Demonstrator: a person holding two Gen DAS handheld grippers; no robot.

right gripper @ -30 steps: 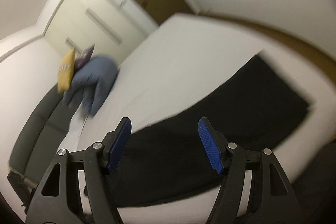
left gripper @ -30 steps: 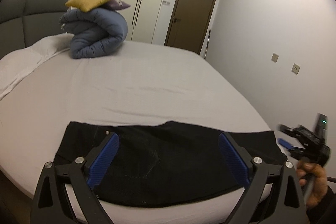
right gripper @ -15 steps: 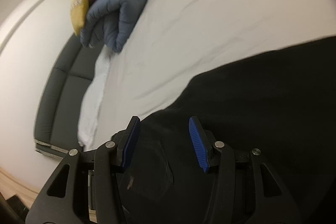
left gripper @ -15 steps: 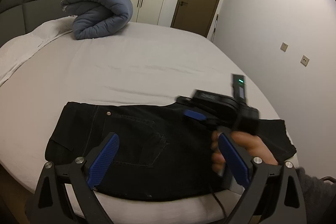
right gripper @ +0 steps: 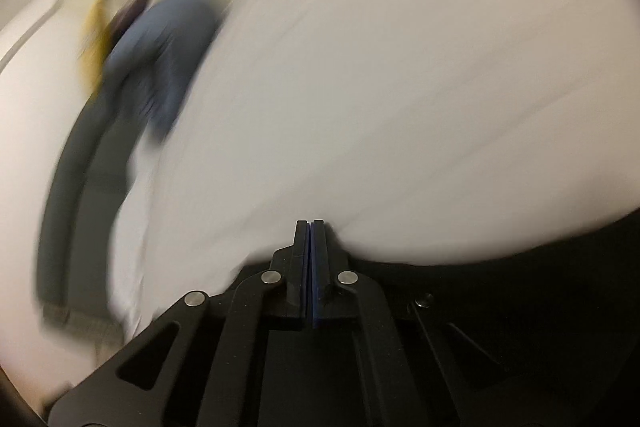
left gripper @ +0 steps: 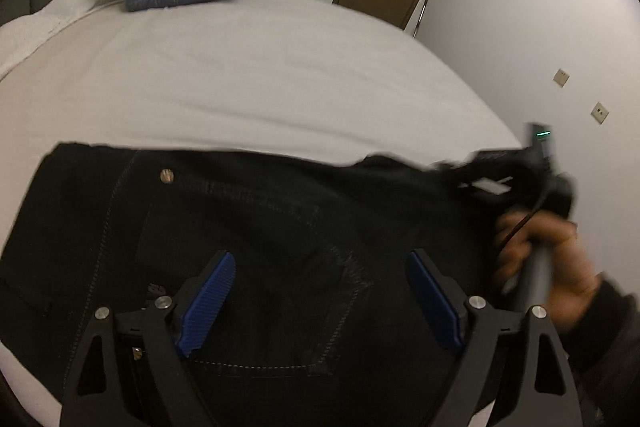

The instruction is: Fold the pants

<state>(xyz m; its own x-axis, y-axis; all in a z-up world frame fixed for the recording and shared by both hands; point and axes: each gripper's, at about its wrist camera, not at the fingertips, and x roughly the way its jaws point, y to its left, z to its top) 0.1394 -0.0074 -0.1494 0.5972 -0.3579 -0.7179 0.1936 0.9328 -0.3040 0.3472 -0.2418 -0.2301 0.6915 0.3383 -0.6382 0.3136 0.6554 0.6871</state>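
Black denim pants (left gripper: 260, 227) lay under your left gripper's (left gripper: 320, 303) wide jaws; your right gripper's (right gripper: 311, 259) jaws were pressed together, whether on fabric was unclear.

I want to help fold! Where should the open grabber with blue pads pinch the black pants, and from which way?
Probably the near left edge of the black denim pants, at the waistband end by the metal rivet. The pants lie flat on the white bed sheet, so the left gripper, jaws wide open, should come in low from the bed's near side and slide one pad under the fabric.
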